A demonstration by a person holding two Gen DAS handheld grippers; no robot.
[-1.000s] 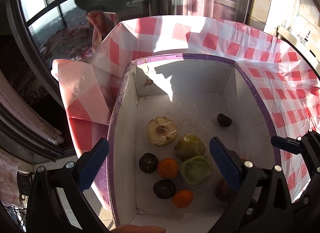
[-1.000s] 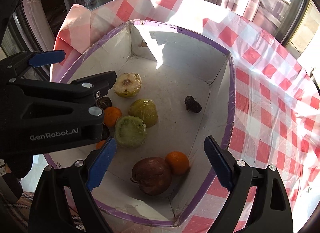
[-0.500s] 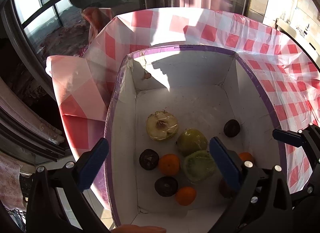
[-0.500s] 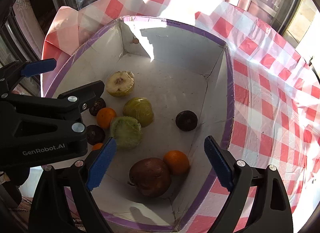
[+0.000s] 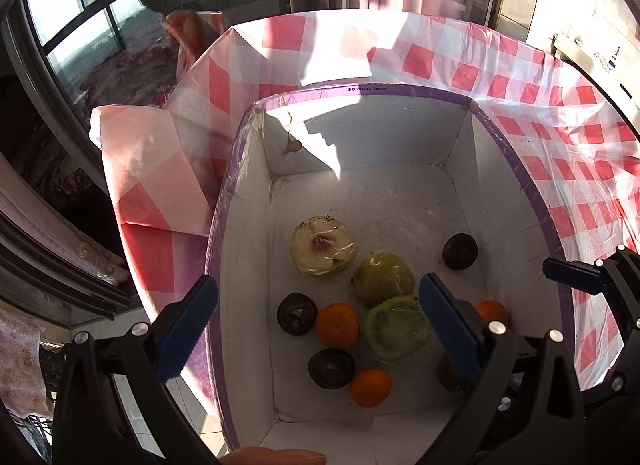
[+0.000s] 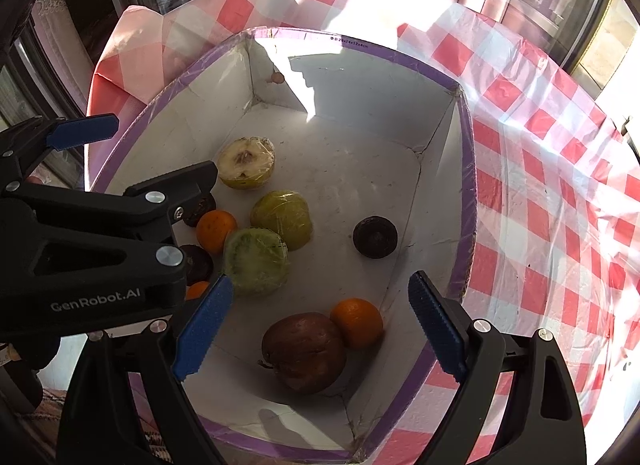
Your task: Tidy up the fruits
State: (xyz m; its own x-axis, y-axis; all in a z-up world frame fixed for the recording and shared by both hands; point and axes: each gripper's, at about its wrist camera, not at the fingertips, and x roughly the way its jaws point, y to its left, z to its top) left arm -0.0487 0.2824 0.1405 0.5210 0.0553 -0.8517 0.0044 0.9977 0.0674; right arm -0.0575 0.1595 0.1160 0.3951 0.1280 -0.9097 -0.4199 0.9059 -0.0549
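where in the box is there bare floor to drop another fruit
The far end of the box is bare, from the halved pale fruit to the back wall. A smaller patch lies between the green fruits and the lone dark fruit. The near left is crowded.

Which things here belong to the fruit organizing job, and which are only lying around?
For the job:
- white box
- three oranges
- two wrapped green fruits
- wrapped cut pale fruit
- three dark round fruits
- large brown-red fruit
- left gripper, right gripper, both open

Just around:
- checked tablecloth
- windows
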